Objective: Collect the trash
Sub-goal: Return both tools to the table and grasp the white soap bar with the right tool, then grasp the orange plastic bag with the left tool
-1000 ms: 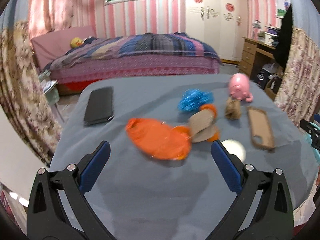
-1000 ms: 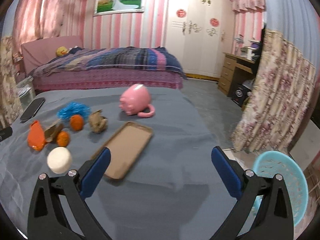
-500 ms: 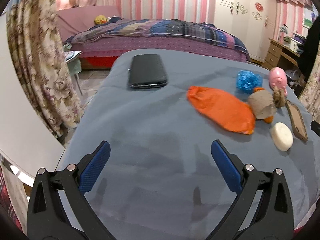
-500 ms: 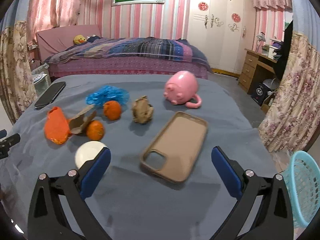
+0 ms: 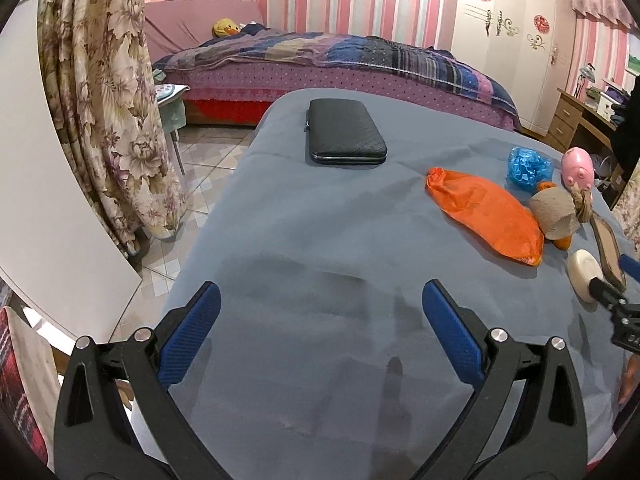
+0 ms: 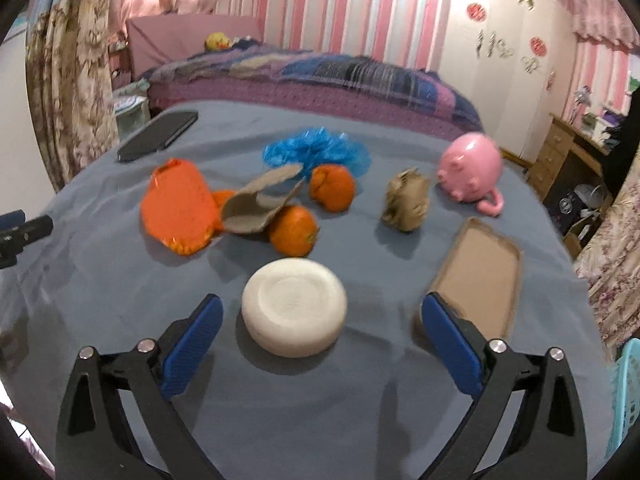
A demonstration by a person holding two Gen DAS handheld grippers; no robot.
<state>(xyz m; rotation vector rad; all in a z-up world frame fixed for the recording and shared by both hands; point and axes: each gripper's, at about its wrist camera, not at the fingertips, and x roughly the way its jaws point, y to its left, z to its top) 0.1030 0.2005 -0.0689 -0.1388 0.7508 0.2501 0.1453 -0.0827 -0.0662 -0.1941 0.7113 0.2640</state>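
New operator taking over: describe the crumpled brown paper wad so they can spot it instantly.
On the grey-blue table, look right of the two oranges, toward the pink pig figure. The crumpled brown paper wad sits alone just left of the pig, beyond the tan phone case. Unlike the flattened cardboard near it, it is balled up.

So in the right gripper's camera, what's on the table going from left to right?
Black wallet → orange bag → white round soap → crumpled brown paper → pink piggy bank

A grey-blue cloth covers the desk point(image 6: 360, 400). On it lie a black wallet point(image 5: 344, 133), orange bag point(image 6: 176, 210), torn cardboard point(image 6: 260, 204), blue wrapper point(image 6: 316, 152), two oranges point(image 6: 294, 230), white soap point(image 6: 294, 306), crumpled paper point(image 6: 406, 202), pink piggy bank point(image 6: 472, 172) and phone case point(image 6: 476, 280).
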